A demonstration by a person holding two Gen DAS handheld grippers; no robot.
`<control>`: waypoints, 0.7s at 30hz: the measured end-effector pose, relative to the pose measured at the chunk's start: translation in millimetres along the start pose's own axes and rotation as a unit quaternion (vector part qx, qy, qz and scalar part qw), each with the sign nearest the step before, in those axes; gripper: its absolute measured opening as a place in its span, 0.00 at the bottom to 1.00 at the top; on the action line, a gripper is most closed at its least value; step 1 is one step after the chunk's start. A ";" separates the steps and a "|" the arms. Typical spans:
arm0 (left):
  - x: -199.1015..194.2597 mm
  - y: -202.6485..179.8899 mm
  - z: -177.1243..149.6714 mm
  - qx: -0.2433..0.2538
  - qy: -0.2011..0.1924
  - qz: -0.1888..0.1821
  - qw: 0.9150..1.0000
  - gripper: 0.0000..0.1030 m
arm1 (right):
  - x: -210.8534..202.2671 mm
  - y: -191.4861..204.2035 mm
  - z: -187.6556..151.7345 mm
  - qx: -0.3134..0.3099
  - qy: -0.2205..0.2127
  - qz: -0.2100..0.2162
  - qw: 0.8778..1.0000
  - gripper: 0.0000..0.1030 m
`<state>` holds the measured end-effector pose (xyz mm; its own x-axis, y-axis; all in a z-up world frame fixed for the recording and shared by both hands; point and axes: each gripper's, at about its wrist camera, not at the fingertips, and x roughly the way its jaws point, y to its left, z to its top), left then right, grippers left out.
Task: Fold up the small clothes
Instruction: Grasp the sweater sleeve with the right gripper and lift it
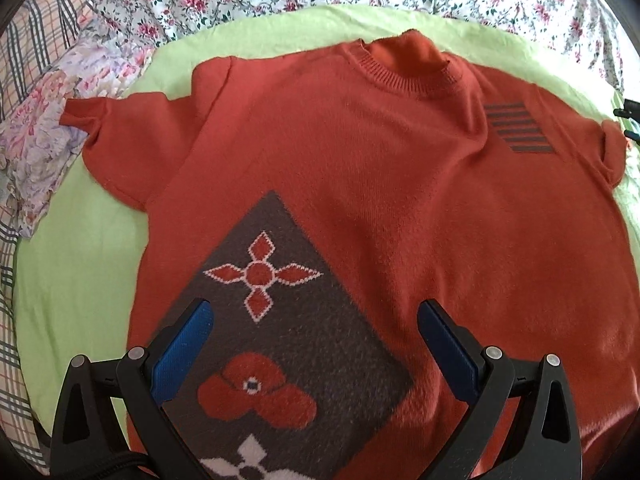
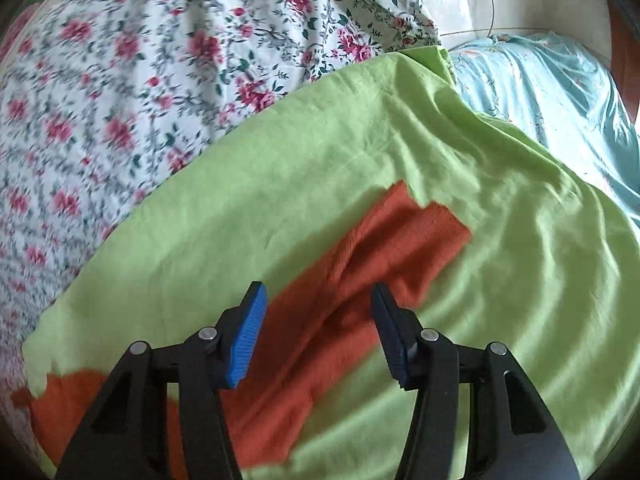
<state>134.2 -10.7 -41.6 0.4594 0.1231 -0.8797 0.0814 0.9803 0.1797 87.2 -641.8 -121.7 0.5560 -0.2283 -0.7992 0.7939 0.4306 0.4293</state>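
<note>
Ahead of the left tongs (image 1: pixel 312 312), spread wide with nothing between the pads, the sweater (image 1: pixel 360 168) lies flat on the green sheet (image 1: pixel 80 260), and bare sheet runs down its left edge, so the way in from that side is free. Farther left a folded flowery cloth (image 1: pixel 44 136) rests beside the sleeve and narrows that strip. The right tongs (image 2: pixel 318 292), jaws apart, stand over the other sleeve (image 2: pixel 384 248) with bare sheet all round it; a rumpled floral cover (image 2: pixel 120 80) bounds the room ahead-left and a blue cover (image 2: pixel 560 88) ahead-right.
</note>
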 end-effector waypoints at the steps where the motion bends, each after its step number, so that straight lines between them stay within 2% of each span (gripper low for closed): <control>1: 1.2 -1.1 1.0 0.000 0.001 -0.001 1.000 0.99 | 8.3 -1.1 5.5 0.005 0.002 -0.003 1.000 0.52; 2: 2.9 -2.2 2.4 -0.002 0.002 -0.005 1.000 0.99 | 15.8 -2.2 9.8 0.006 0.005 -0.012 1.000 0.50; 3: 3.3 -2.9 3.1 -0.002 0.002 -0.006 1.000 0.99 | 20.3 -1.2 10.2 -0.001 0.009 -0.022 1.000 0.42; 4: 3.7 -3.4 3.6 -0.003 -0.001 -0.008 1.000 0.99 | 27.6 0.5 12.4 -0.009 0.013 -0.029 0.999 0.27; 5: 3.9 -4.1 4.2 -0.004 -0.001 -0.012 1.000 0.99 | 34.6 1.0 13.1 -0.012 0.023 -0.034 0.999 0.17; 6: 4.1 -4.7 4.8 -0.005 -0.002 -0.015 1.000 0.99 | 36.9 0.6 11.6 -0.014 0.029 -0.035 0.999 0.09; 7: 3.6 -5.1 4.6 -0.006 -0.004 -0.017 1.000 0.99 | 36.4 1.9 11.0 -0.017 0.027 -0.031 0.999 0.07; 9: 2.9 -5.1 4.9 -0.008 -0.007 -0.023 1.000 0.99 | 24.5 10.4 5.8 -0.028 0.016 -0.012 0.999 0.05; 14: -4.8 -0.8 2.0 -0.018 -0.019 -0.035 0.999 0.99 | -16.2 66.5 -22.8 -0.073 0.015 0.088 0.993 0.05; 18: -12.7 12.1 -4.2 -0.034 -0.030 -0.042 0.998 0.99 | -43.5 134.1 -61.1 -0.107 0.037 0.181 0.977 0.05; 21: -13.2 27.3 -6.6 -0.053 -0.031 -0.046 0.997 0.99 | -57.5 193.7 -99.0 -0.130 0.070 0.259 0.955 0.05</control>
<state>124.5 15.5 -28.0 0.5088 0.0249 -0.8605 0.0336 0.9982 0.0488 184.7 -458.7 -34.2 0.8047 0.1839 -0.5645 0.3240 0.6607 0.6772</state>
